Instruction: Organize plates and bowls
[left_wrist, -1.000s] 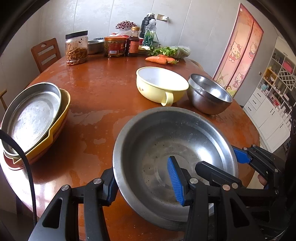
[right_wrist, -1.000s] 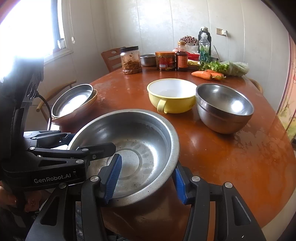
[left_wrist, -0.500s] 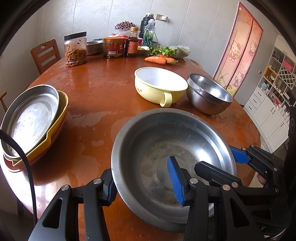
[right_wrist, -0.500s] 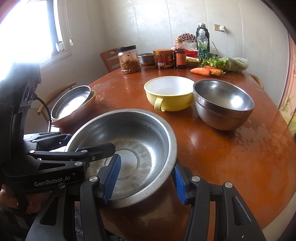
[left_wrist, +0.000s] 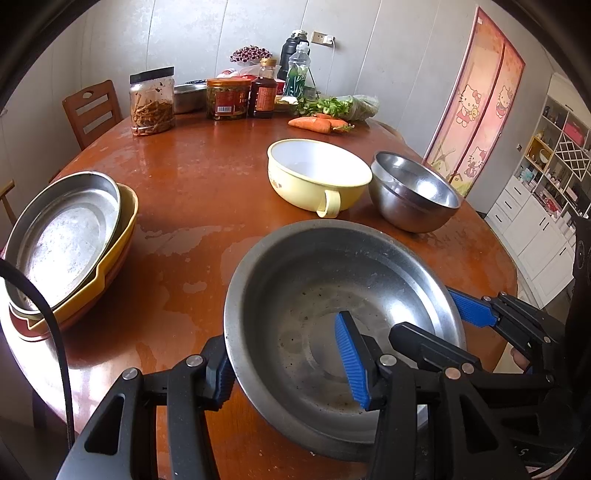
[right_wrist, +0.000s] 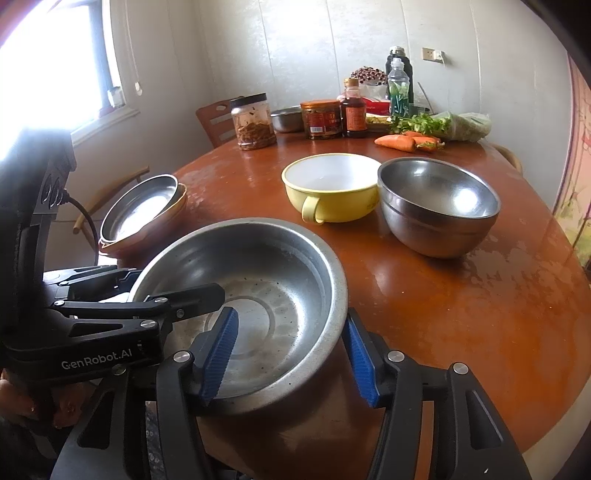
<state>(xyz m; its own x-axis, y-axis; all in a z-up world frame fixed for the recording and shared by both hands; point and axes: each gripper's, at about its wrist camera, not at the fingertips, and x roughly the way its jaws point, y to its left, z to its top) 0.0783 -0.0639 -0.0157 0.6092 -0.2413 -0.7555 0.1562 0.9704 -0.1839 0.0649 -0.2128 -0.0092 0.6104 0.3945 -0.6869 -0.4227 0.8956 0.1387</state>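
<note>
Fingers of both grippers astride the rim of a wide, speckled steel basin (left_wrist: 343, 295), right pair (right_wrist: 291, 354) just loosening, left (left_wrist: 288, 363) clamped.

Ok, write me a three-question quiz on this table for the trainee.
1. True or false: the steel plate rests on top of a yellow dish.
2. What lies beside the greens at the far side? A carrots; B eggs; C a spoon.
3. Fill in: the bowl with the handle is ___ on the outside.
Key: 1 true; 2 A; 3 yellow.
</note>
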